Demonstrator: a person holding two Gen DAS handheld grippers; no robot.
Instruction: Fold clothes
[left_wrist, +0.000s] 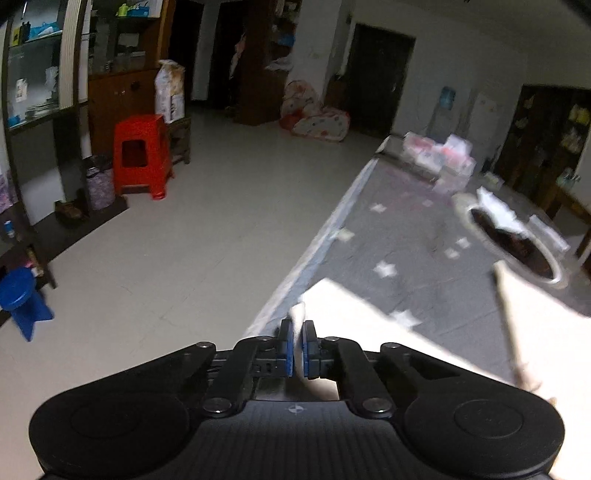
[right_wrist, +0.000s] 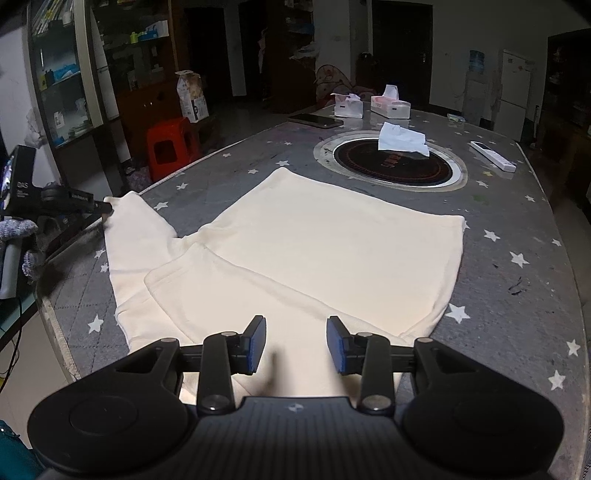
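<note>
The left fingers (left_wrist: 297, 345) were clamped on the sleeve cuff (right_wrist: 110, 202) at the counter's (right_wrist: 517, 258) left edge; the right fingers (right_wrist: 295, 345) stood apart, empty, above the cream garment's (right_wrist: 314, 251) near hem. To fold well, the sleeve should probably travel flat across the body, kept taut.

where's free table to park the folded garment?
Bare cloth right of the cream garment, running to the table edge; a smaller patch between its left sleeve and the round burner. Far end is crowded: tissue, remote, phone, tissue boxes.
</note>
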